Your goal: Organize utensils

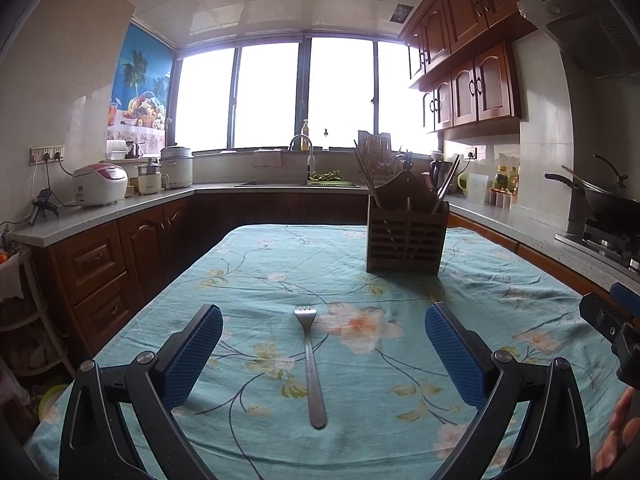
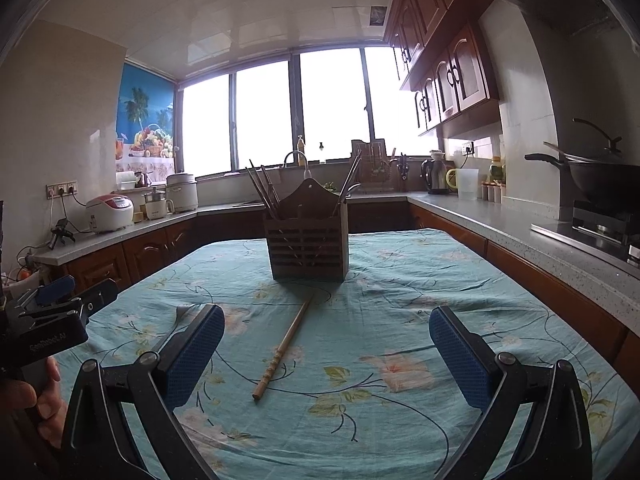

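A steel fork (image 1: 310, 364) lies on the floral tablecloth (image 1: 280, 272), tines pointing away, between the wide-open fingers of my left gripper (image 1: 323, 344). A wooden chopstick (image 2: 283, 350) lies on the cloth between the open fingers of my right gripper (image 2: 327, 346). A slatted wooden utensil holder (image 1: 406, 236) stands farther back on the table and holds chopsticks; it also shows in the right wrist view (image 2: 308, 246). Both grippers are empty and hover low over the table. The fork's tines (image 2: 182, 312) peek out left of my right gripper's left finger.
The left gripper's body (image 2: 52, 320) shows at the left edge of the right view; the right gripper (image 1: 612, 320) at the right edge of the left view. Kitchen counters surround the table, with rice cookers (image 1: 100, 184), a sink (image 1: 300, 182) and a wok on a stove (image 1: 604, 200).
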Demonstrator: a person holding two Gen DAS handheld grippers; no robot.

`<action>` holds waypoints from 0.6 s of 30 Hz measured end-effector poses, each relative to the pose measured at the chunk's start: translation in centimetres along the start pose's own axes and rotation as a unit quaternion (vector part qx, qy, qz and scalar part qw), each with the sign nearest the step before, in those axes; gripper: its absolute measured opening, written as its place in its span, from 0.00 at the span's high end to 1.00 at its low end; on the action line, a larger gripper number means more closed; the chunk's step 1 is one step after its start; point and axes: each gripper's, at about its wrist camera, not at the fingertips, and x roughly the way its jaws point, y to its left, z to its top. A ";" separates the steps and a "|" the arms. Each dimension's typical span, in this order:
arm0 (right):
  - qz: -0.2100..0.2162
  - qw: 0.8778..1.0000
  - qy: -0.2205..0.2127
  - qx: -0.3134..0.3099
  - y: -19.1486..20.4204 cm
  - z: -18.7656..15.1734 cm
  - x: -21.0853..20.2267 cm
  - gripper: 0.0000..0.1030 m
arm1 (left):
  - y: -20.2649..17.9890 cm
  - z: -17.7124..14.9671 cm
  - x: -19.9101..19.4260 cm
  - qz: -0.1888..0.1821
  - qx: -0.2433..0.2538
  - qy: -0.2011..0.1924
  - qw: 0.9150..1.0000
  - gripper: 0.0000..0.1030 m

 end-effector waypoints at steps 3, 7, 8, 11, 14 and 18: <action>0.000 1.000 0.000 0.003 -0.1 0.0 0.0 0.00 | -0.1 -0.2 -0.1 0.000 0.003 -0.001 1.000 0.01; 0.000 1.000 0.001 0.006 -0.2 0.0 0.0 0.00 | -0.2 -0.2 -0.2 0.000 0.004 0.000 1.000 0.01; 0.000 1.000 0.001 0.006 -0.3 0.0 0.0 0.00 | -0.2 -0.2 -0.2 0.000 0.004 0.001 1.000 0.01; 0.001 1.000 0.001 0.005 -0.3 0.0 0.0 0.00 | -0.3 -0.1 -0.2 0.000 0.004 0.003 1.000 0.01; 0.002 1.000 0.001 0.005 -0.3 0.0 0.0 0.00 | -0.4 -0.1 -0.2 0.001 0.004 0.003 1.000 0.01; 0.002 1.000 0.000 0.008 -0.3 0.1 0.0 0.00 | -0.4 -0.1 -0.2 0.000 0.005 0.005 1.000 0.01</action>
